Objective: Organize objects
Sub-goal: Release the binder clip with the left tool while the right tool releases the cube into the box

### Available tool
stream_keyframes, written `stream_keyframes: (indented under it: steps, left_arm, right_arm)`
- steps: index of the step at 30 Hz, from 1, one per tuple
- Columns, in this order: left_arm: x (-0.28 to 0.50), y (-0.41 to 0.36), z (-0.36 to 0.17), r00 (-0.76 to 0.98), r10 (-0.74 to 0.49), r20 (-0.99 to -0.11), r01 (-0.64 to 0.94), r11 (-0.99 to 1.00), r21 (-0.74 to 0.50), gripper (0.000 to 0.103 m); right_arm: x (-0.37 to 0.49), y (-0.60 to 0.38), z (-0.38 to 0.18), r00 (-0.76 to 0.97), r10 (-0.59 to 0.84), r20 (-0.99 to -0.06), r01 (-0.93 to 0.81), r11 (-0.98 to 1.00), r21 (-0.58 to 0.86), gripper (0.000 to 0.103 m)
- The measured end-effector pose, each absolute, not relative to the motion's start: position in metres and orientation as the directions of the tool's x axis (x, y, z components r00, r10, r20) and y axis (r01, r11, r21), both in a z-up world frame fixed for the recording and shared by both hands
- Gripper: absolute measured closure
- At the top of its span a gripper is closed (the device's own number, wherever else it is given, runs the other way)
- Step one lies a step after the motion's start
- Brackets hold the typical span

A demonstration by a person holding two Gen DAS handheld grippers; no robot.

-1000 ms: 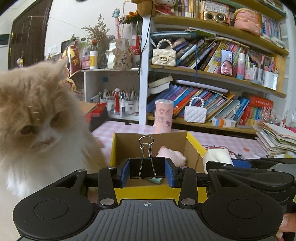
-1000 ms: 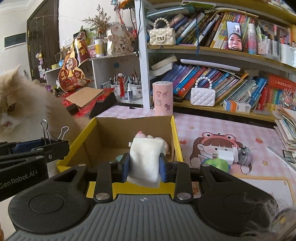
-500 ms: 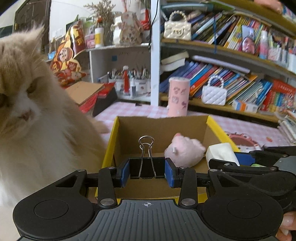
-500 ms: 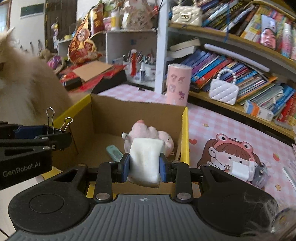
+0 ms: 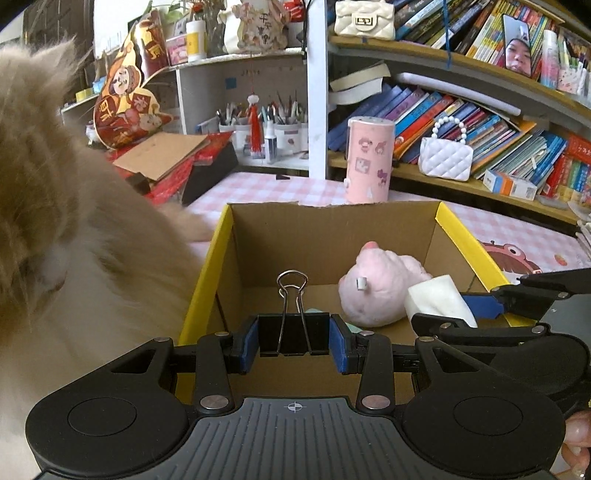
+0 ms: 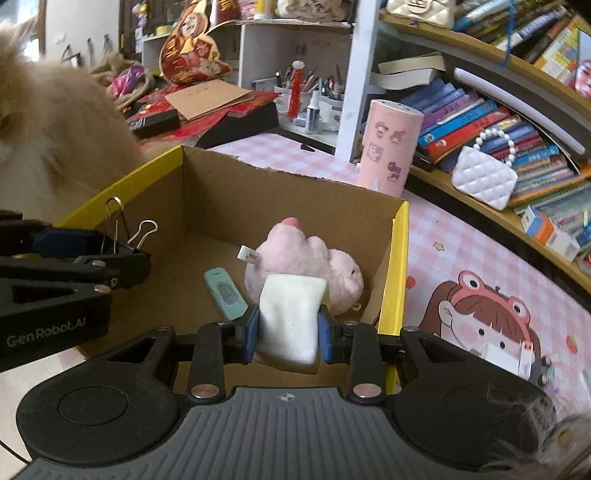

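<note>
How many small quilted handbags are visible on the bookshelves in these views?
2. A cream handbag sits on the upper shelf, and a white handbag with a pearl handle stands against the books on the lower shelf, right of the pink canister. Others may be hidden outside the frame.

A black binder clip (image 5: pixel 294 334) stands upright and a white eraser (image 6: pixel 290 323) is held above the open cardboard box (image 6: pixel 280 192), where a pink plush (image 6: pixel 306 264) and a teal case (image 6: pixel 225 293) lie.
</note>
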State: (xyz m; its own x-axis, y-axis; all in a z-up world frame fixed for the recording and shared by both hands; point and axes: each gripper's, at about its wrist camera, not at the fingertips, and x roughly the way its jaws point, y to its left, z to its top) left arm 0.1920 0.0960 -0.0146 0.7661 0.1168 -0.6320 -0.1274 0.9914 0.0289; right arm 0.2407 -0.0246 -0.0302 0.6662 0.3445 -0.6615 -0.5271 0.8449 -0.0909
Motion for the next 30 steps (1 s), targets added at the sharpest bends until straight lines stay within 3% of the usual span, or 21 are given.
stream_keyframes:
  steps: [8,17,22,25,30]
  left_arm:
    - [0.205,0.089,-0.022,0.743,0.11,-0.66,-0.116,0.993,0.035,0.065]
    - [0.205,0.086,-0.023,0.741,0.117,-0.661,-0.127,0.991,0.034,0.065]
    - [0.197,0.084,-0.015,0.763,0.134,-0.632,-0.137,0.99,0.044,0.062]
    - [0.188,0.084,-0.004,0.792,0.131,-0.596,-0.137,0.99,0.036,0.054]
    - [0.17,0.078,0.017,0.847,0.117,-0.519,-0.113,0.993,0.04,0.052]
  right_arm:
    - [0.244,-0.019,-0.036,0.671,0.328,-0.665,-0.57,0.802,-0.179,0.072]
    - [0.244,-0.021,-0.037,0.673,0.34,-0.657,-0.575,0.799,-0.176,0.071]
    - [0.242,-0.026,-0.033,0.677,0.358,-0.643,-0.553,0.824,-0.124,0.067]
    - [0.234,-0.032,-0.022,0.713,0.357,-0.604,-0.514,0.851,-0.103,0.065]
    - [0.217,-0.045,-0.002,0.776,0.336,-0.533,-0.433,0.899,-0.063,0.065]
